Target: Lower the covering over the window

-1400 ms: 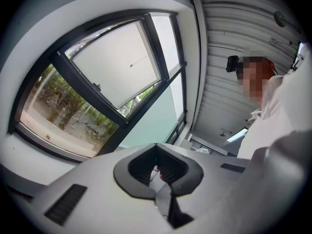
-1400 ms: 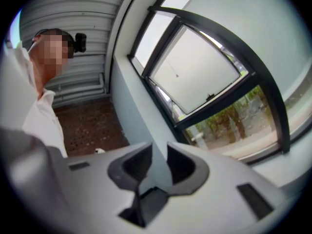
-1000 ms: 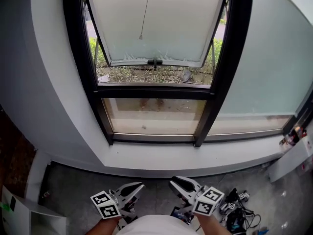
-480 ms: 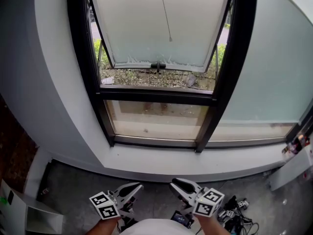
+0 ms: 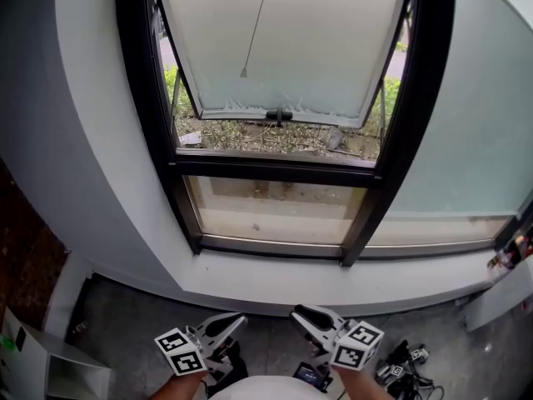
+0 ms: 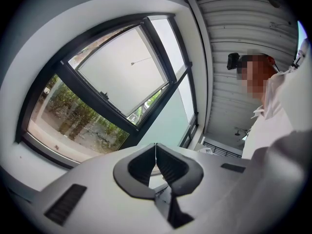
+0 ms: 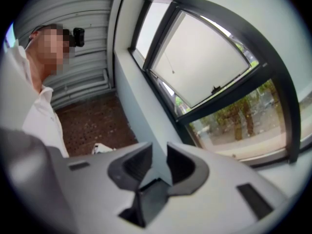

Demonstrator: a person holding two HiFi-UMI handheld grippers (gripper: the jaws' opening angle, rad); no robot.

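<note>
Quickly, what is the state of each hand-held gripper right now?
Left hand-held gripper: closed, holding nothing.
Right hand-held gripper: open, holding nothing.

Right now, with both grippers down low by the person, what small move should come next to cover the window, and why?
Probably lift the right gripper toward the pull cord hanging before the window. Its jaws stand apart and empty, while the left gripper is shut, and both are low, far from the cord. No covering shows over the glass yet.
</note>
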